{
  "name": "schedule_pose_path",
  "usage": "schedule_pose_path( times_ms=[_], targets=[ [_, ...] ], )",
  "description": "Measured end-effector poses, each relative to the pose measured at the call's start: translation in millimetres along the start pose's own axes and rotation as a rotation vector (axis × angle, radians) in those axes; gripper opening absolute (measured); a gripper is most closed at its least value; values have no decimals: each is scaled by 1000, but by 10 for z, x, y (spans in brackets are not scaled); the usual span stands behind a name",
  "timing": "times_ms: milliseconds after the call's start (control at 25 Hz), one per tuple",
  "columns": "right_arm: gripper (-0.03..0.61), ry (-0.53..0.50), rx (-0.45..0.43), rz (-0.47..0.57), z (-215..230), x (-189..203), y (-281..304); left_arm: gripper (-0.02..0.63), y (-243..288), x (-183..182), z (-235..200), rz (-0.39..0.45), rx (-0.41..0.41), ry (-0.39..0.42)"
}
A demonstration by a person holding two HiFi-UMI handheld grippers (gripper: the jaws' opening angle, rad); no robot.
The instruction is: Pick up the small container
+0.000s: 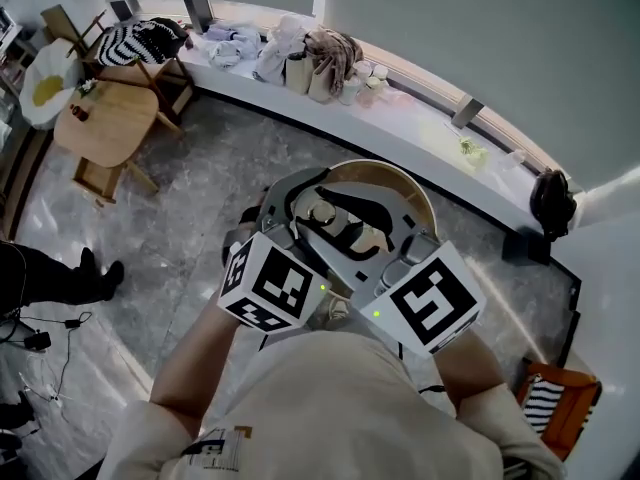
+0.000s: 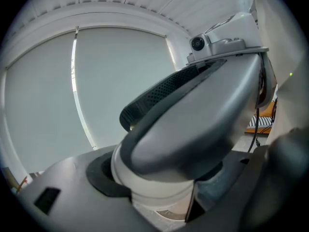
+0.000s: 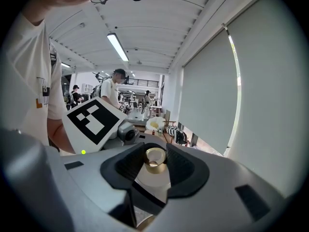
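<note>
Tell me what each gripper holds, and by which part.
The right gripper grips the small gold container by its opposite sides. Whether the left gripper holds anything cannot be told.

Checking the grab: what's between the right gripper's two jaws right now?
The small container, gold-rimmed, sits between the pads of the right gripper, seemingly touching both. The right gripper view shows it.

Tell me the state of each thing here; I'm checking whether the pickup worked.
Left gripper: shut, it seems, on the white body of the small container.
Right gripper: shut on the container's gold top.
Small container: held up between both grippers.
Ceiling light: on.
Window blind: drawn down.
</note>
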State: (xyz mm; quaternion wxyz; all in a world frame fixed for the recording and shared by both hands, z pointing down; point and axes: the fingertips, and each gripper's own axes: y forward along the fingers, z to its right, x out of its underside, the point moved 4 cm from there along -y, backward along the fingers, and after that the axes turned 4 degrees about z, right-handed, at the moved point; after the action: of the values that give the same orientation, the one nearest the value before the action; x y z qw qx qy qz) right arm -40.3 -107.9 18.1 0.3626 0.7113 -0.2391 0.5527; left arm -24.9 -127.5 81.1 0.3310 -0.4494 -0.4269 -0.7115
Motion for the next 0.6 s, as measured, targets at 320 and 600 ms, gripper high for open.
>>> schedule_pose_path(
  times_ms=[320, 600],
  targets=[
    [140, -11, -38, -7, -149, -75, -85, 348, -135, -68, 122, 4, -9, -36],
    [140, 45, -58, -35, -183, 137, -4, 348, -101, 155, 191, -10, 36, -90]
  ],
)
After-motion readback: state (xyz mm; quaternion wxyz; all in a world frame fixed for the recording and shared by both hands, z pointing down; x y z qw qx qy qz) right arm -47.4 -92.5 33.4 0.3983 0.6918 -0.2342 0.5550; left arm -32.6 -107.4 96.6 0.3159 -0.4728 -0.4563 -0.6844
